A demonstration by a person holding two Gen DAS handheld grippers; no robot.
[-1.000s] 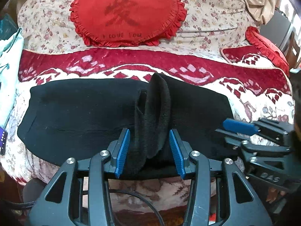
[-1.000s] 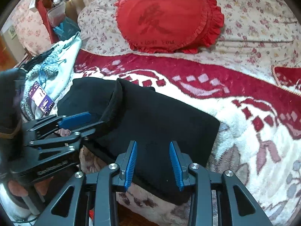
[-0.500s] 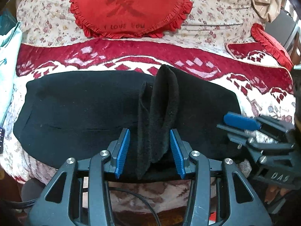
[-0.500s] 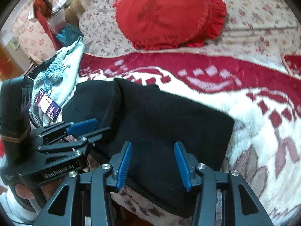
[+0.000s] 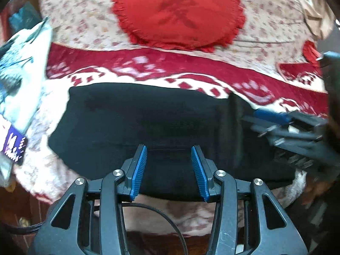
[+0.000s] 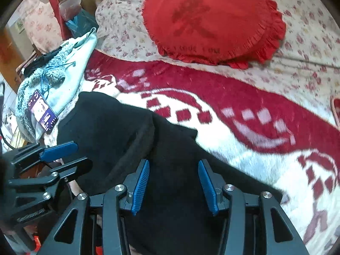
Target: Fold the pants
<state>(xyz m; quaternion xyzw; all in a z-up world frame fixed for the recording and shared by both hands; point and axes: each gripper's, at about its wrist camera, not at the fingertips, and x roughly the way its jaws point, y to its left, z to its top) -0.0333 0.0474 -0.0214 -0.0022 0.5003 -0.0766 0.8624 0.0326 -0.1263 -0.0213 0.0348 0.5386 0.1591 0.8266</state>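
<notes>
left wrist view looks down at a bed. the black pants lie flat on the red and white blanket, near the front edge of the bed. they look like a long dark shape that runs from left to right. a soft ridge of cloth shows on the right part of the pants, where one layer lies over another.

the left gripper sits over the near edge of the pants. its two blue pads stand apart, about half way wide. nothing is pinched between them; the black cloth is only seen under them.

the right gripper shows at the right side of this view, blurry, over the right end of the pants.

right wrist view shows the same pants from the other side. the right gripper hovers over the black cloth. its jaws are opening, and no cloth is squeezed between the blue pads. whether the pads touch the cloth below cannot be told.

the left gripper is at the left in this view, just beside the near left part of the pants.

far back on the bed lies a big red pillow with a frilly edge. it rests on a flowery cover. at the left side of the bed there is a pale blue fluffy garment with a dark purple tag on it. the tag and garment are beside the left end of the pants.
</notes>
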